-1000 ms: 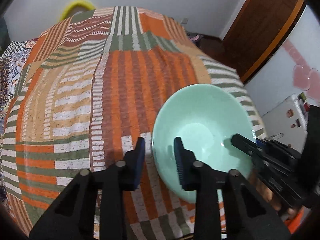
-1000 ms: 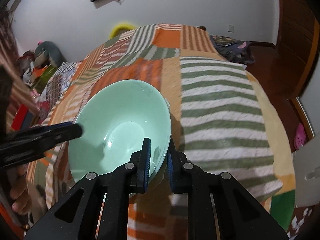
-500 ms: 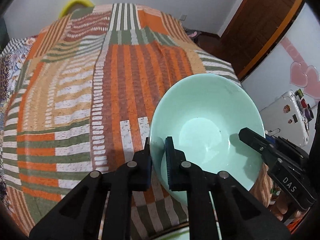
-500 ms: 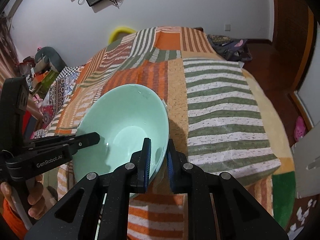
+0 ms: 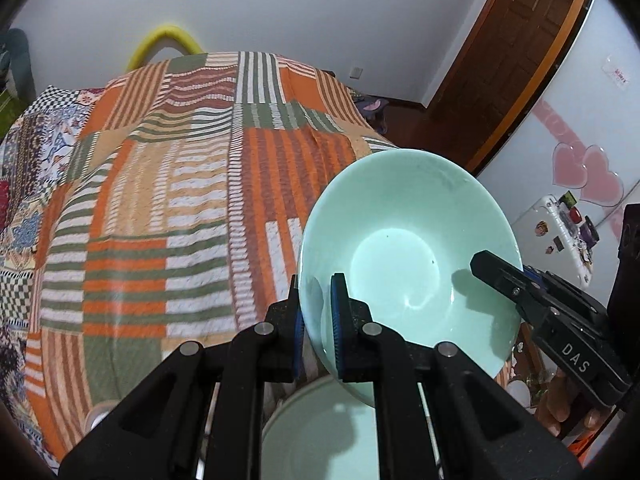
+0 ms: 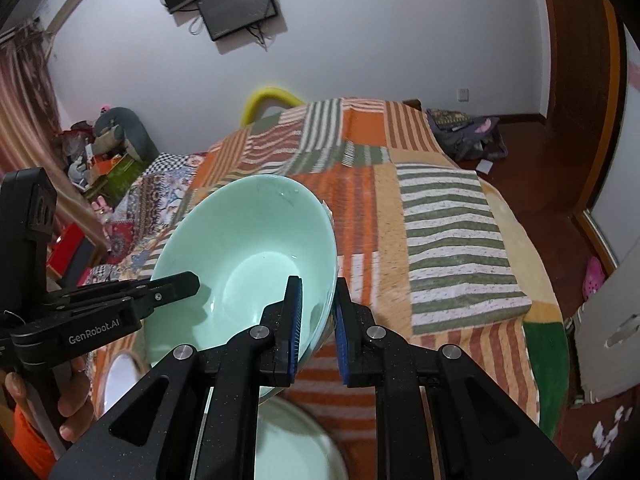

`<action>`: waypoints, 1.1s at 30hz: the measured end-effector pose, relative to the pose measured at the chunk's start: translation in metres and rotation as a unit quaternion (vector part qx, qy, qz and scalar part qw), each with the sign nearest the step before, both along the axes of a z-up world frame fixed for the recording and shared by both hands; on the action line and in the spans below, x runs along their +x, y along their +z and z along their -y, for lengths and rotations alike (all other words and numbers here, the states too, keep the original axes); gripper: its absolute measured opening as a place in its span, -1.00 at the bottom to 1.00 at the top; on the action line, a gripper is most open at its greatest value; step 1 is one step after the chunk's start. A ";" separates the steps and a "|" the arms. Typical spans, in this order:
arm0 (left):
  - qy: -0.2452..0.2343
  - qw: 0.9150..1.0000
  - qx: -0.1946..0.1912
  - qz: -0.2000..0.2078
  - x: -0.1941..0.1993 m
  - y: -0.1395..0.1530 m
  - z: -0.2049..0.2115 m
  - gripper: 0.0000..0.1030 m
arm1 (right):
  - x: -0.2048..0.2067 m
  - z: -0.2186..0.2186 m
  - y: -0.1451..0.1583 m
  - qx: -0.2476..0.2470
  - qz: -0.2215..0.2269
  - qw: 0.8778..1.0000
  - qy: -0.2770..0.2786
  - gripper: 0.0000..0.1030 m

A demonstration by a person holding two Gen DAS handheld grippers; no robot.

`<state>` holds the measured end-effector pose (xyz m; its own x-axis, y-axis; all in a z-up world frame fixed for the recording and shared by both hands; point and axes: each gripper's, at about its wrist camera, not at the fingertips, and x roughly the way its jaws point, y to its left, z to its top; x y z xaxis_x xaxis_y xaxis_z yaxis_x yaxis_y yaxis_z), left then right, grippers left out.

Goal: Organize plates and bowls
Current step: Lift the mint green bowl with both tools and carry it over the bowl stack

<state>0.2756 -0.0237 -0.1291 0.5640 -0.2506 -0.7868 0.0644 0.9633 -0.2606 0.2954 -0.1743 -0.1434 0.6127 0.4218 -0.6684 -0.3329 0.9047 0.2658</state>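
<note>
Striped patchwork bedspread [image 5: 168, 216] below, and the mint bowl [image 5: 404, 248] hangs tilted over it, left gripper [image 5: 316, 320] and right gripper [image 6: 316, 320] each clenched on opposite rims. Uneven pulling could slip it (another pale dish [image 5: 320, 432] sits underneath).

Both wrist views steeply down, close; share bowl [image 5: 408, 240], bed [image 6: 452, 216].

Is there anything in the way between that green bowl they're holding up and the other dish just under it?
Nothing visible. The green bowl, pinched at its rim by the left claw and right claw, hangs above the lower dish with only open air between.
</note>
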 end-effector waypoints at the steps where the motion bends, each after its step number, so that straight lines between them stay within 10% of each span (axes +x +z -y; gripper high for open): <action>1: 0.002 1.000 0.001 0.002 -0.007 0.002 -0.004 -0.79 | -0.003 -0.003 0.001 0.001 0.001 1.000 0.002 -0.74; 33: 0.099 0.995 0.012 -0.001 -0.157 -0.005 -0.131 -0.79 | -0.081 -0.118 -0.023 0.033 -0.029 0.994 0.101 -0.74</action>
